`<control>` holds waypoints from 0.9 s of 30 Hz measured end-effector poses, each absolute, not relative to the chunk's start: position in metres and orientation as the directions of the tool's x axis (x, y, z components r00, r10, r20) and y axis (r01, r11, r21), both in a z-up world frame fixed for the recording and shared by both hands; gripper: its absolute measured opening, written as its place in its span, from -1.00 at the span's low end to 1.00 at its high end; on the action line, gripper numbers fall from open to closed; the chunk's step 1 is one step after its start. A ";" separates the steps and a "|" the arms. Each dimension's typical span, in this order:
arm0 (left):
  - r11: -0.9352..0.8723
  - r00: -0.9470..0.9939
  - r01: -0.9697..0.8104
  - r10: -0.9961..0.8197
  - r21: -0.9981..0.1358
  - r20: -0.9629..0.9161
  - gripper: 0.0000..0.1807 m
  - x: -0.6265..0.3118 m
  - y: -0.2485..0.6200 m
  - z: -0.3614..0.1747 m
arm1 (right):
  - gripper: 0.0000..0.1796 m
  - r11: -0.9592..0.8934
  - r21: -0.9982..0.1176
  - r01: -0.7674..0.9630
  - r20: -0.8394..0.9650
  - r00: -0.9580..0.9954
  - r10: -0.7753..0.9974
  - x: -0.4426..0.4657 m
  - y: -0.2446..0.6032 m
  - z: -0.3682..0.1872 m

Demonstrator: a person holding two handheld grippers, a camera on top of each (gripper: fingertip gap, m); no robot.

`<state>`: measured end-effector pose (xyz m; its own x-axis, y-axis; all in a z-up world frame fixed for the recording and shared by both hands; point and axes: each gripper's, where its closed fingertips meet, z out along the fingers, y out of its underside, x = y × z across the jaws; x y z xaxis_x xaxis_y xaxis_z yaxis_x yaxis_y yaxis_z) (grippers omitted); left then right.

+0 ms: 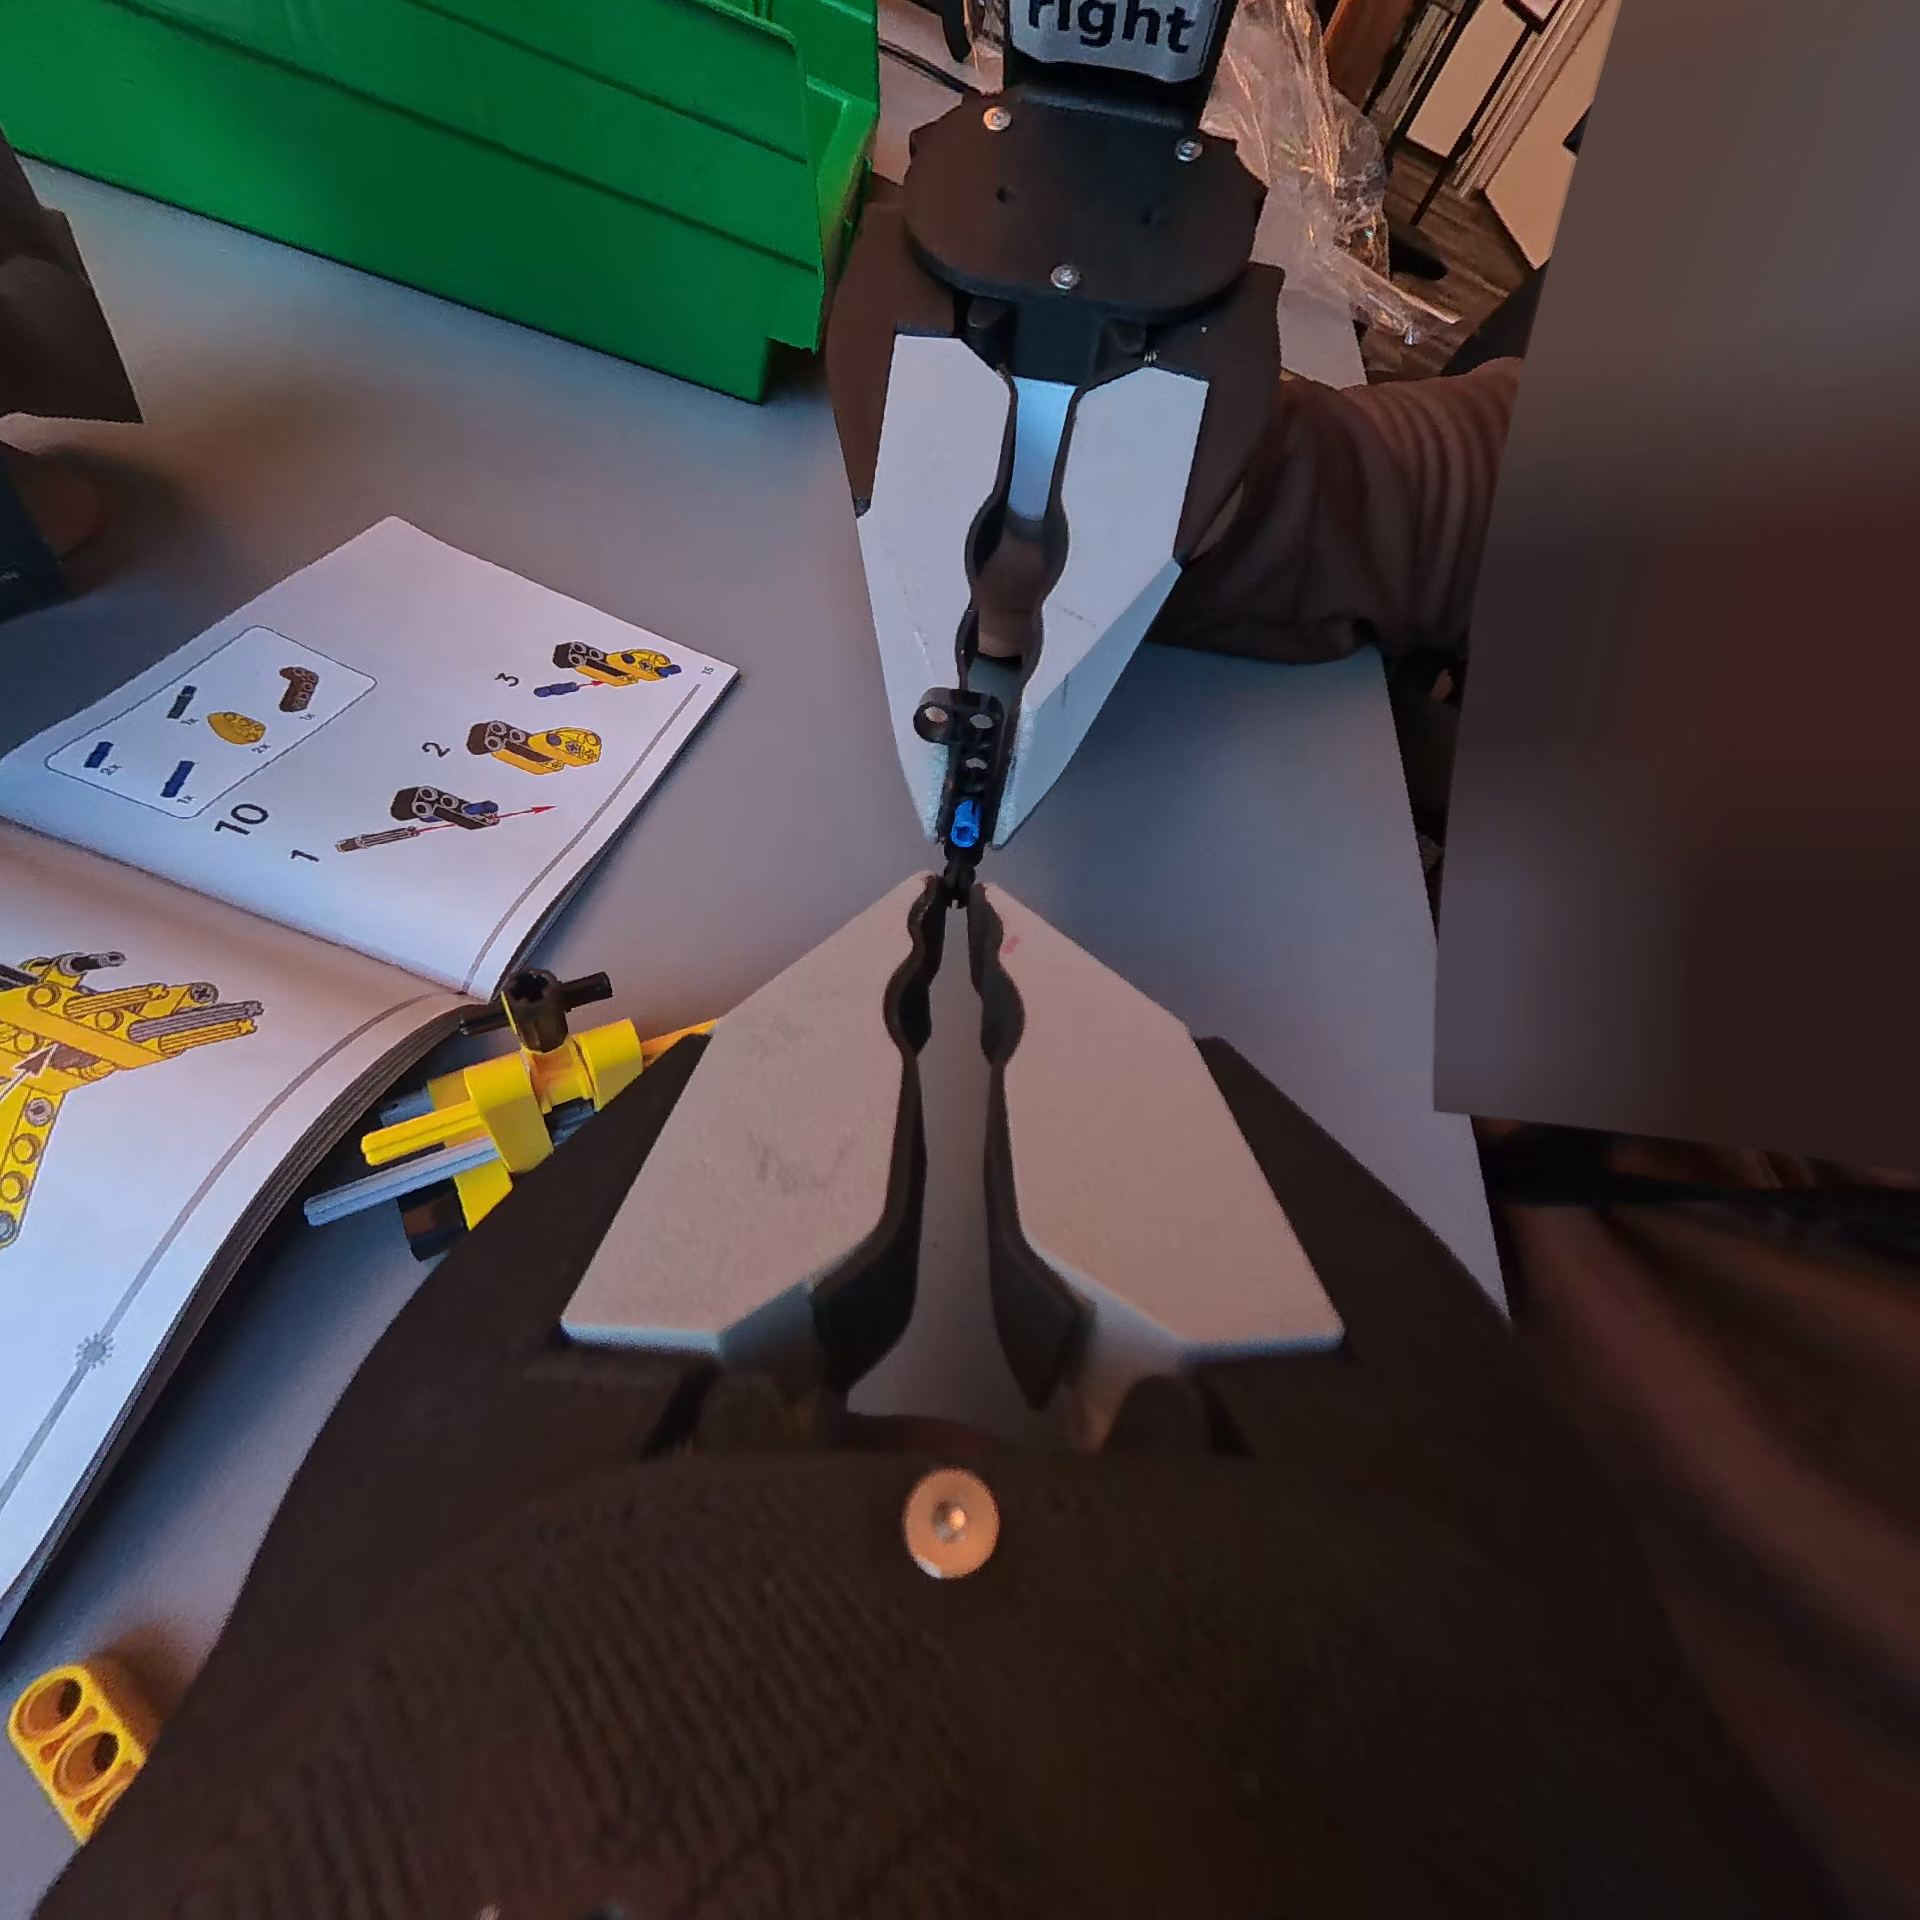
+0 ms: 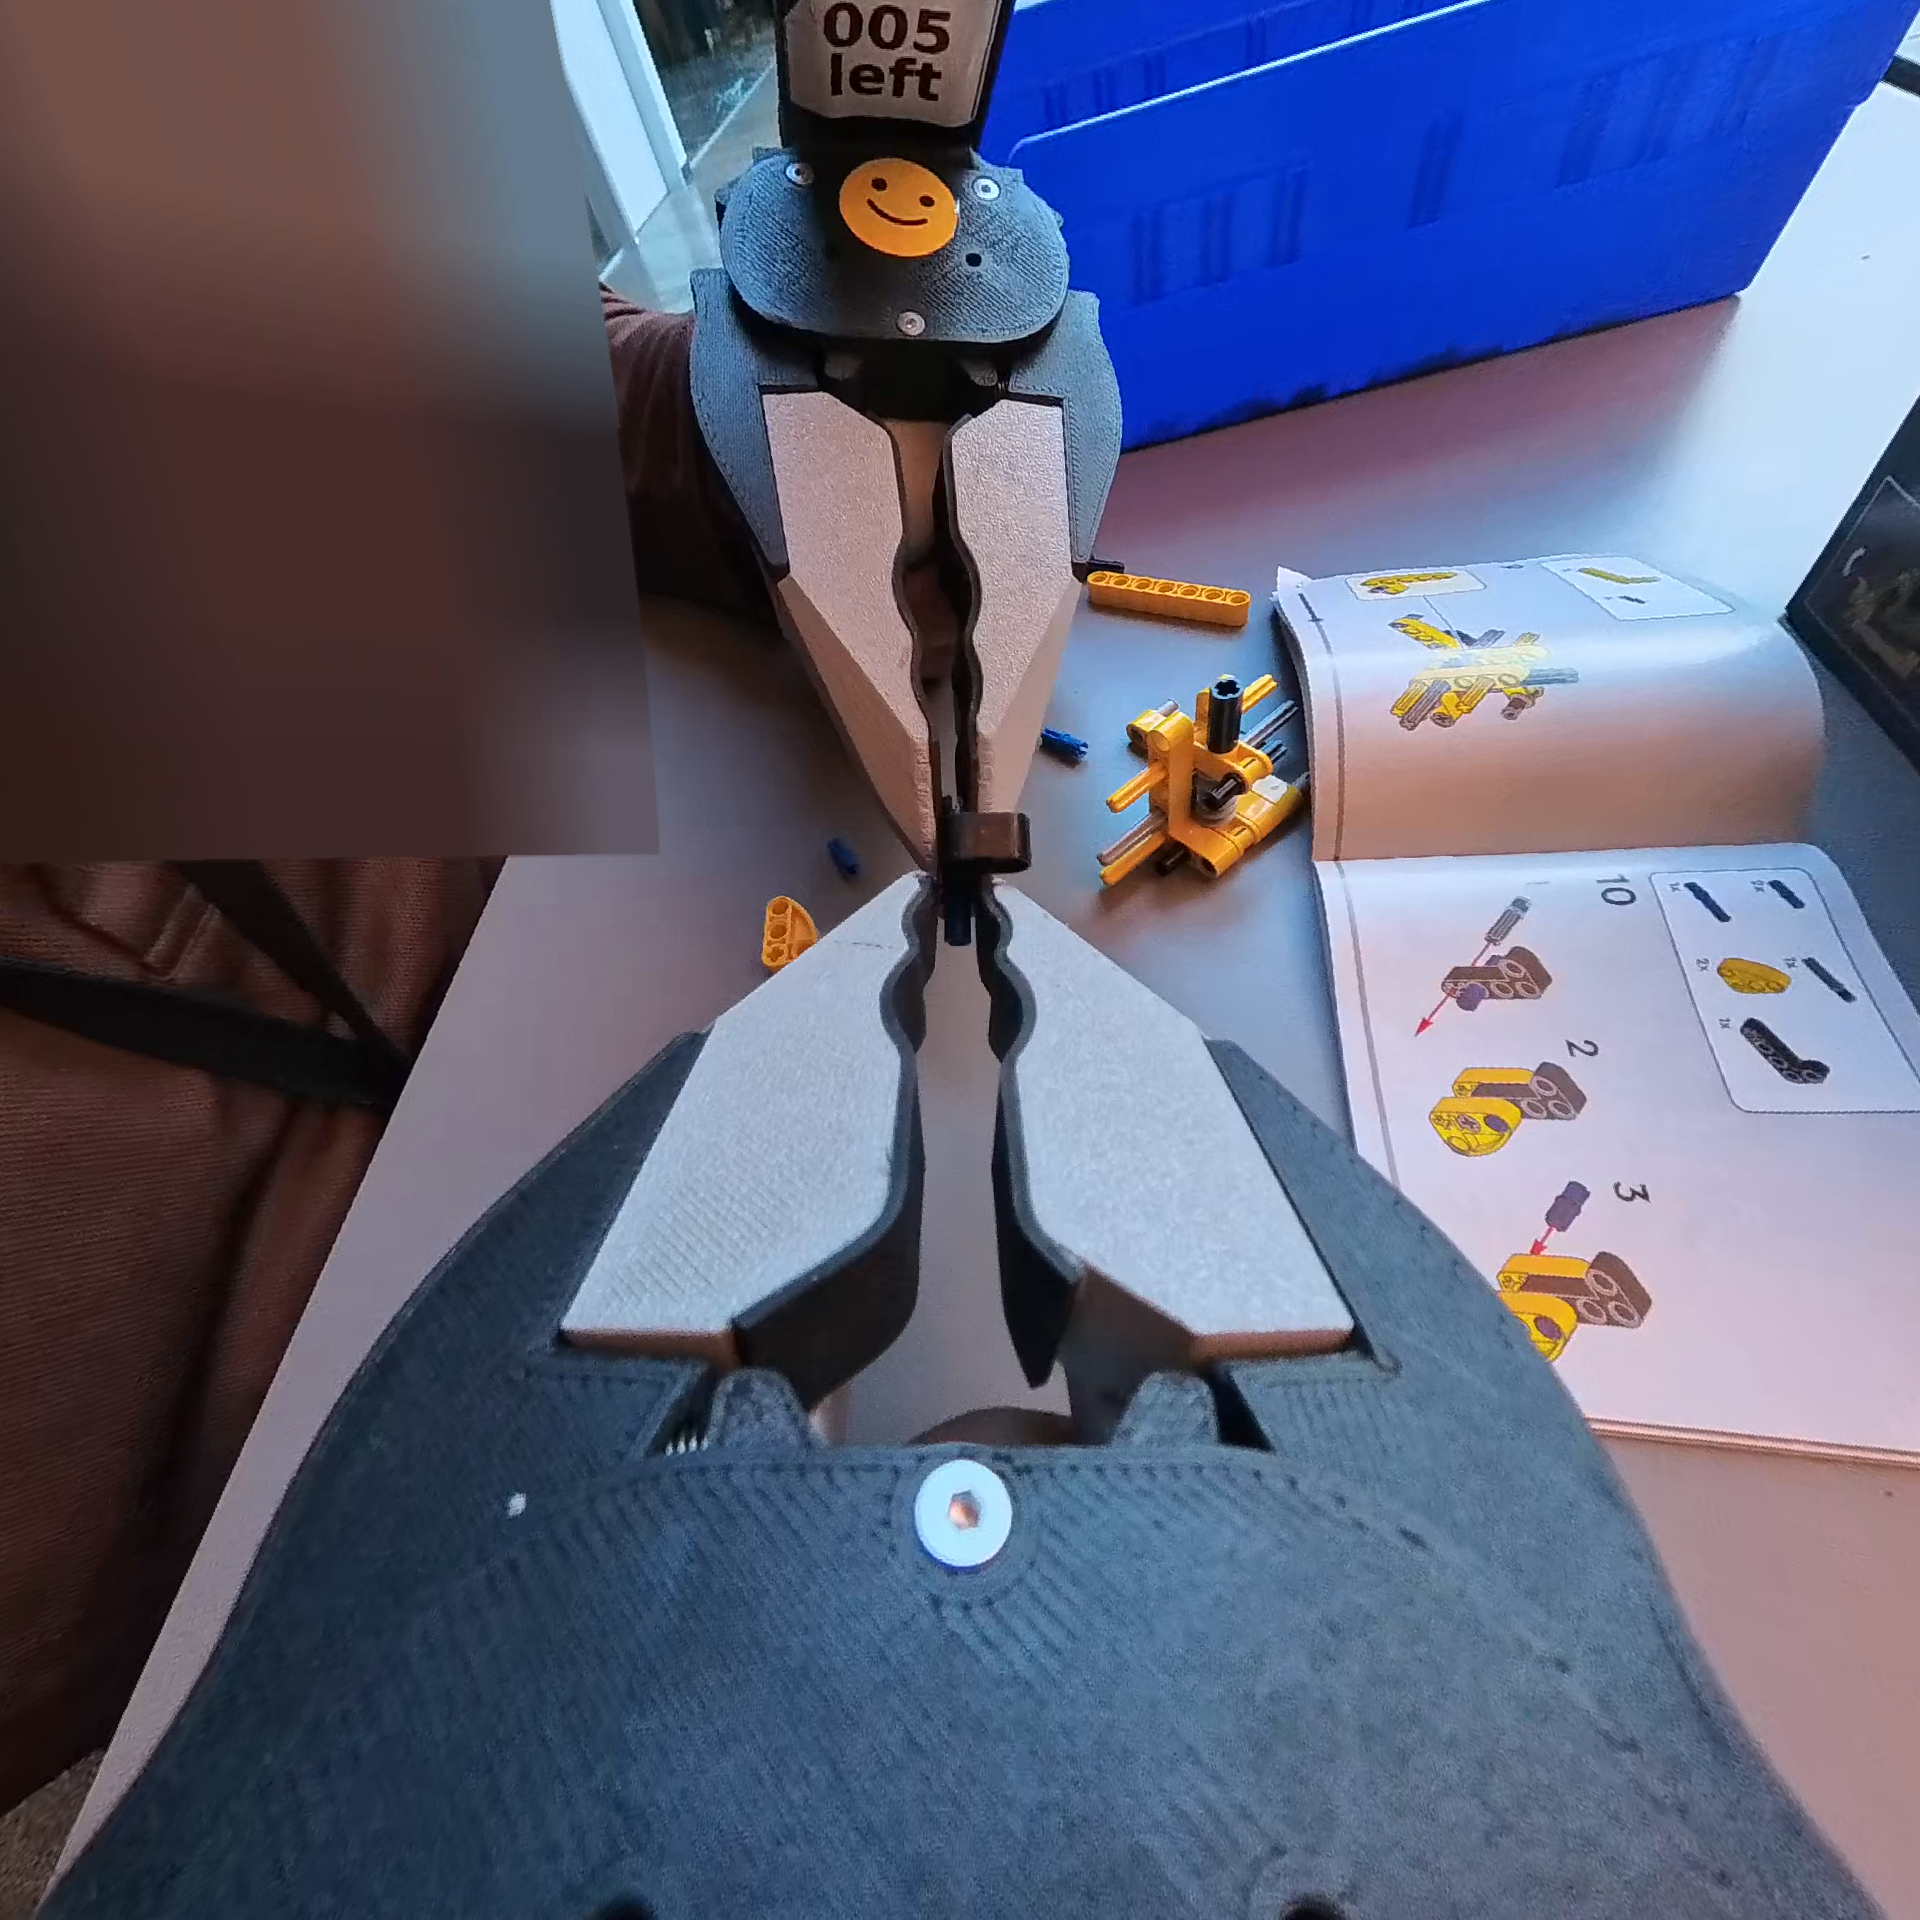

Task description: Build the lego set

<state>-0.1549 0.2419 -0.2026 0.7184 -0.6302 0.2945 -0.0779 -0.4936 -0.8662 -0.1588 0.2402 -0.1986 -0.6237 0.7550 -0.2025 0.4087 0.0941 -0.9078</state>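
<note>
My right gripper [image 2: 956, 902] is shut on a black bent beam [image 2: 987, 840] with a blue pin [image 2: 956, 923] in it. In the left wrist view the right gripper [image 1: 964, 844] comes in from the top, with the beam [image 1: 961, 743] and blue pin [image 1: 964, 823] between its fingers. My left gripper [image 1: 951, 896] is shut on a small black pin [image 1: 954, 876] and meets the beam's end tip to tip. The left gripper also shows in the right wrist view [image 2: 951, 826]. Both hover above the grey table [image 1: 1195, 831].
A yellow part-built assembly [image 1: 509, 1101] lies by the open instruction booklet [image 1: 395, 748]. A green bin [image 1: 468, 156] and a blue bin [image 2: 1403, 208] stand at the table's far sides. Loose on the table are a long yellow beam [image 2: 1169, 597], a small yellow beam [image 2: 787, 925] and two blue pins [image 2: 1062, 743]. Only a small space, under 4 cm, lies between the two pairs of fingers.
</note>
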 end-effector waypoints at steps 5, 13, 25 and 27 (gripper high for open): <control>-0.494 0.728 -0.064 -0.617 -0.867 0.299 -0.99 -0.156 0.244 -0.202 | -0.95 0.069 -0.908 0.413 -0.221 -0.613 0.759 -0.159 0.243 -0.197; -0.494 0.723 -0.038 -0.614 -0.869 0.317 -0.98 -0.159 0.244 -0.200 | -0.95 0.036 -0.894 0.447 -0.272 -0.605 0.748 -0.157 0.246 -0.199; -0.511 0.712 -0.037 -0.616 -0.859 0.336 -0.98 -0.158 0.244 -0.202 | -0.96 0.036 -0.881 0.473 -0.292 -0.600 0.745 -0.157 0.244 -0.202; -0.518 0.714 -0.038 -0.612 -0.854 0.340 -0.99 -0.158 0.244 -0.203 | -0.96 0.038 -0.878 0.477 -0.292 -0.597 0.747 -0.157 0.244 -0.203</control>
<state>-0.1584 0.2441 -0.2028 0.7143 -0.6118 0.3399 -0.0375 -0.5184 -0.8543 -0.1575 0.2438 -0.2025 -0.5971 0.7472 -0.2919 0.4767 0.0378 -0.8783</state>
